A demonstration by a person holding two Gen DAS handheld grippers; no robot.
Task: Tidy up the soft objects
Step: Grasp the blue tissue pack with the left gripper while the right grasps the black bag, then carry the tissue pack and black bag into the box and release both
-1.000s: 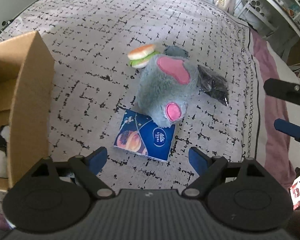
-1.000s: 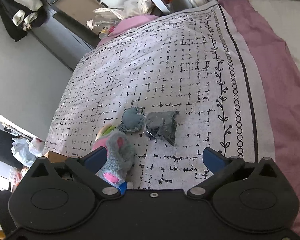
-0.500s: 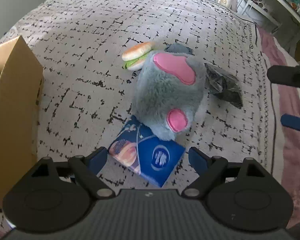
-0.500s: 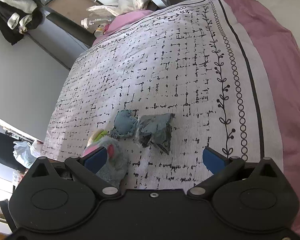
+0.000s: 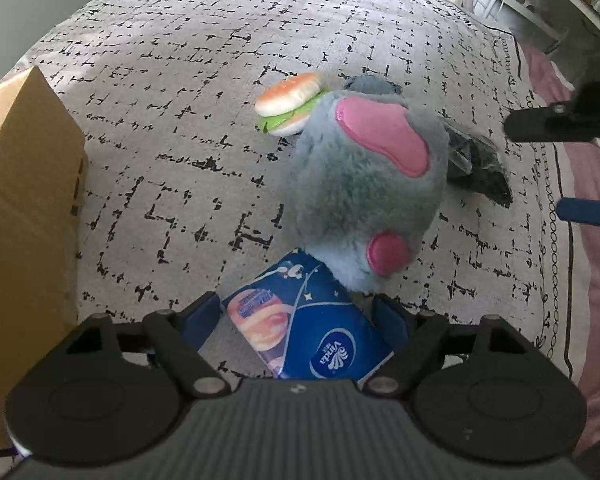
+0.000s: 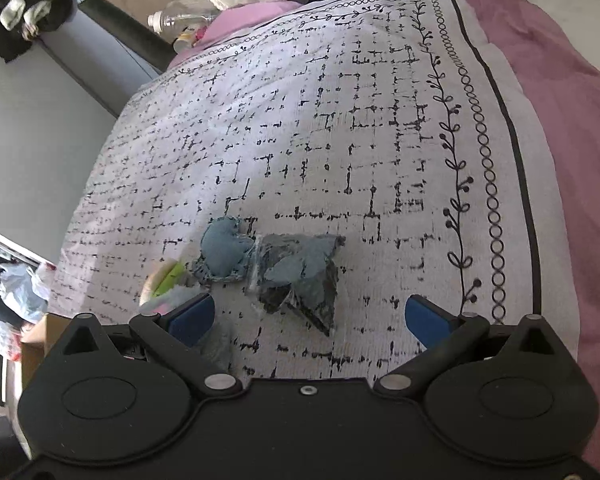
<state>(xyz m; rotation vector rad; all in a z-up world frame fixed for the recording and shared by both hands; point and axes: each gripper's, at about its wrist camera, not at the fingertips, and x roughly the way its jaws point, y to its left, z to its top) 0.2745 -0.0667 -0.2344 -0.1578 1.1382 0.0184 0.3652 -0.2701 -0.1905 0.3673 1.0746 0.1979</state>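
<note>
Left gripper (image 5: 296,320) has dropped over the blue tissue pack (image 5: 304,332), jaws closing around it, not yet pinching. Right gripper (image 6: 308,316) spread, empty. Pack pickup imminent.

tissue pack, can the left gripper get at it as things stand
Probably yes: the left gripper straddles the blue tissue pack, jaws closing, nothing between pads and pack. The grey plush leans on its far end and may shift.
</note>
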